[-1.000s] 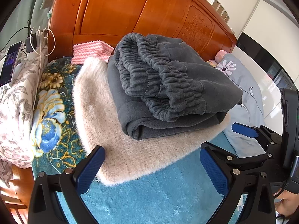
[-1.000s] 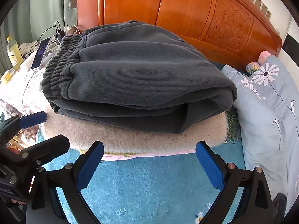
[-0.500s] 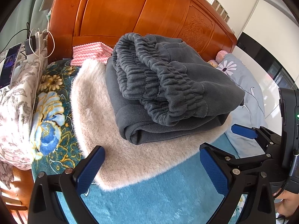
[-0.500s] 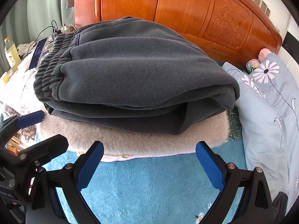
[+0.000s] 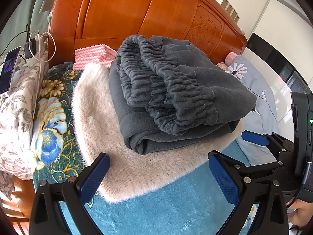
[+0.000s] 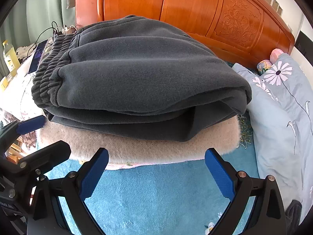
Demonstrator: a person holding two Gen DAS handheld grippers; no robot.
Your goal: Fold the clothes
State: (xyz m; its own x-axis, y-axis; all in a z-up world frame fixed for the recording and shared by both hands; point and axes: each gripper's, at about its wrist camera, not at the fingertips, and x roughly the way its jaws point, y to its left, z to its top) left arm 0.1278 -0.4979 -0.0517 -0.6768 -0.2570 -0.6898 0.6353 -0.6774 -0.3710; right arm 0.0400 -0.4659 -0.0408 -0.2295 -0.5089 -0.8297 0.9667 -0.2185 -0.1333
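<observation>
Folded dark grey sweatpants [image 5: 176, 98] [image 6: 140, 78] lie on top of a folded fluffy beige garment [image 5: 121, 152] [image 6: 156, 146] on the bed's teal blanket [image 5: 166, 211]. The elastic waistband faces the left wrist view. My left gripper [image 5: 158, 176] stands open, its blue pads just short of the beige garment's near corner. My right gripper [image 6: 156, 170] is open too, in front of the stack's long side, holding nothing. Each gripper shows at the edge of the other's view.
An orange wooden headboard [image 5: 146, 19] rises behind the stack. A pale blue flowered quilt [image 6: 277, 107] lies to the right. A pink zigzag cloth [image 5: 92, 55], a floral pillow [image 5: 17, 107], a phone [image 5: 8, 68] and cables sit at the left.
Both grippers have moved a little closer to the stack, which looms larger in the right wrist view. Both stayed open and the clothes did not move.
</observation>
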